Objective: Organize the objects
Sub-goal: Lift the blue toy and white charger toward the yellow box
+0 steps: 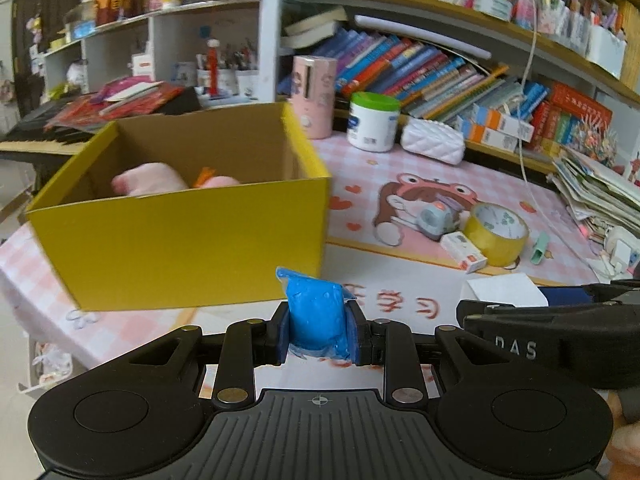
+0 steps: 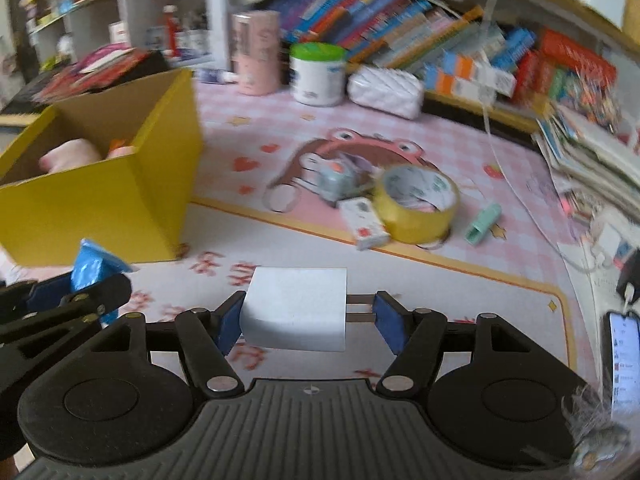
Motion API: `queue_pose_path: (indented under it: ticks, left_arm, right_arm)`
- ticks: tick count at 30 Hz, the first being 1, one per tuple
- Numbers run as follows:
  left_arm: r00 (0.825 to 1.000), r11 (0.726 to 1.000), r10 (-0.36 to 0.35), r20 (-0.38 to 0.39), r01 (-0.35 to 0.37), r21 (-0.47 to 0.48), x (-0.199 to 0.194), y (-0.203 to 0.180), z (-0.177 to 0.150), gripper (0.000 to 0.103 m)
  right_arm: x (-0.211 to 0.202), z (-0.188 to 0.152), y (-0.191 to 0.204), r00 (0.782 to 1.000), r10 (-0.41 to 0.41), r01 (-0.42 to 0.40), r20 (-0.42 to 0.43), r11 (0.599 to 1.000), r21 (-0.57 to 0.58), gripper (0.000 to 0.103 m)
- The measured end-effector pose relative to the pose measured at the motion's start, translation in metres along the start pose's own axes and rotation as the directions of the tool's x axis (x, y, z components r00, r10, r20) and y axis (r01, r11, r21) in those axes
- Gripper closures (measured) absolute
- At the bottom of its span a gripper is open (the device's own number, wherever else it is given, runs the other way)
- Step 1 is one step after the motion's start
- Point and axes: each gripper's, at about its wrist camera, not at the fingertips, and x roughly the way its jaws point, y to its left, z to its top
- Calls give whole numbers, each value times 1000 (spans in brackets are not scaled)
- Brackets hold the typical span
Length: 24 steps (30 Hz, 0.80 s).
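Two grippers: left gripper pinches a glossy blue packet; right gripper stands spread around a white block, touching one side only.

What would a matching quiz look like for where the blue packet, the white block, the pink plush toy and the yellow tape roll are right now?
Things:
1. blue packet
2. white block
3. pink plush toy
4. yellow tape roll

Places:
A. inside the yellow box
B. on the pink mat
C. between the left gripper's fingers
D. between the right gripper's fingers

Pairs: 1-C, 2-D, 3-A, 4-B
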Motion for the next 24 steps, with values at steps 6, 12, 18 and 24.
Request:
queue_pose_path:
  ticks: [6, 12, 18, 24]
  left_arm:
    - [999, 999, 34, -3, -34, -34, -20, 34, -11, 77]
    - [999, 998, 51, -3, -51, -37, -40, 61, -22, 77]
    - [998, 998, 58, 1, -58, -24, -59, 85, -32, 77]
    - [998, 998, 60, 14, -60, -11, -74, 102, -38, 77]
  right_arm:
    - [-17, -11, 41, 1000, 20, -19, 17, 997, -68, 37]
    - [-30, -24, 71, 999, 53, -53, 6, 997, -48, 37]
    - [-39, -38, 97, 997, 76, -76, -10, 997, -27, 37]
    - [-49, -48, 117, 996, 85, -85, -6, 996, -13, 37]
